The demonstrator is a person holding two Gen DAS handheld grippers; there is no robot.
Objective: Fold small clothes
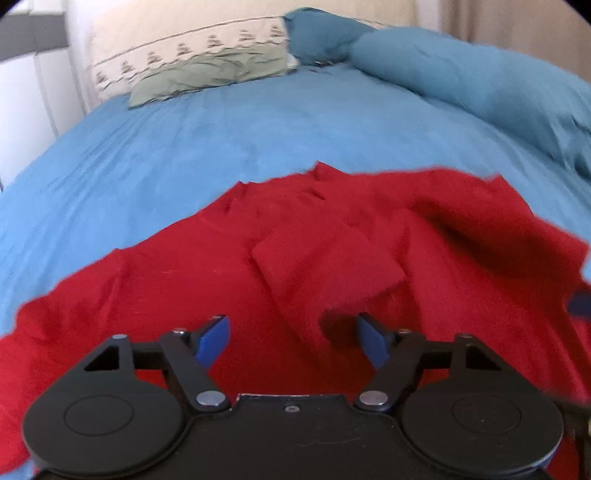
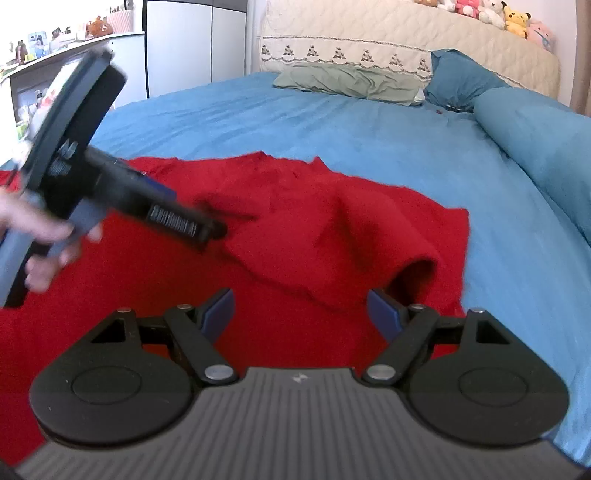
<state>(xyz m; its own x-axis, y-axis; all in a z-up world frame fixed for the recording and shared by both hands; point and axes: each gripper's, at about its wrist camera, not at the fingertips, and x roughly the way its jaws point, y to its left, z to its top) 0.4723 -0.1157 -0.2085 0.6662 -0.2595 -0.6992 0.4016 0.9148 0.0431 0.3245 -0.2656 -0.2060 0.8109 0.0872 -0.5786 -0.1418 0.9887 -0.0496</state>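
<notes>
I'm hovering both claws wide apart, left claw (image 1: 293, 341) and right claw (image 2: 301, 314), over the red garment (image 1: 332, 258) lying mid-frame on the blue bed (image 1: 184, 155).

a blue sheet (image 2: 332, 122) is spread over the bed. a green pillow (image 2: 347, 83) is laid at its head, against a cream quilted headboard (image 2: 369, 33), with a teal pillow (image 2: 458, 79) just beside it. plush toys (image 2: 513, 18) are lined along the headboard's top. a cluttered white shelf (image 2: 55, 48) is seen at far left.
</notes>
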